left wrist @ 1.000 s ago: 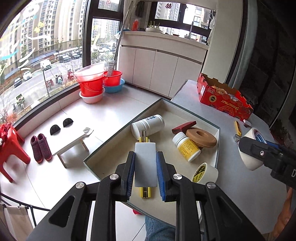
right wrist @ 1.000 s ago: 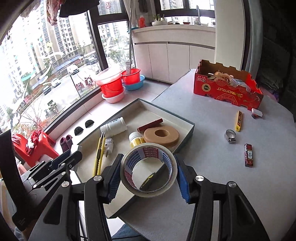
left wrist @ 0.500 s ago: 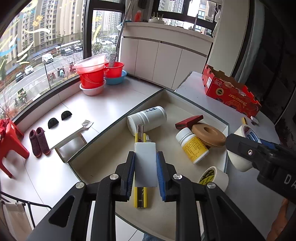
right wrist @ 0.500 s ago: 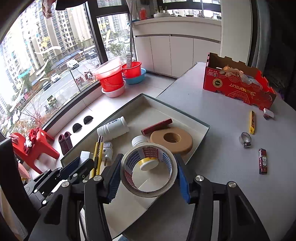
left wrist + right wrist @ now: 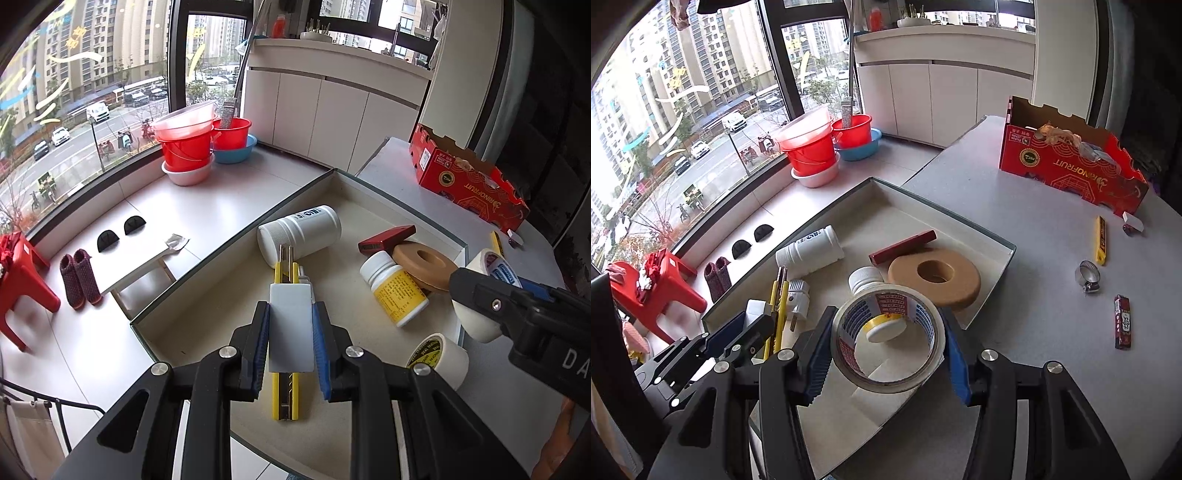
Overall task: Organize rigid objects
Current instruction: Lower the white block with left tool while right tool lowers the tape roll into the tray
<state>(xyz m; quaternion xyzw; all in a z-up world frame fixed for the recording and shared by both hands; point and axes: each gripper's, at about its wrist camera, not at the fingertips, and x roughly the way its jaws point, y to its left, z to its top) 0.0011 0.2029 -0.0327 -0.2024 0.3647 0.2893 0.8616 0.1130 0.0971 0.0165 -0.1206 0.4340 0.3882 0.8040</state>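
Observation:
My left gripper (image 5: 290,328) is shut on a flat white block (image 5: 290,326), held over the shallow grey-rimmed tray (image 5: 207,258), above a yellow utility knife (image 5: 283,395). My right gripper (image 5: 888,349) is shut on a roll of clear tape (image 5: 916,373), held over the tray's near part (image 5: 1004,258); the roll also shows in the left wrist view (image 5: 480,295). In the tray lie a white jar (image 5: 299,232), a yellow-labelled bottle (image 5: 397,290), a tan ring (image 5: 934,277), a dark red bar (image 5: 903,245), a white plug (image 5: 796,299) and a tape roll (image 5: 437,354).
On the grey table (image 5: 1034,229) lie a yellow strip (image 5: 1100,240), a metal hose clamp (image 5: 1087,275), a dark red lighter (image 5: 1122,321) and a red cardboard box (image 5: 1071,166). Beyond the tray, the floor holds red buckets (image 5: 188,147), a stool (image 5: 22,266) and slippers.
Both grippers have moved forward over the tray, still holding the white block and the tape roll. The right gripper's roll now hangs over the small tape roll in the tray.

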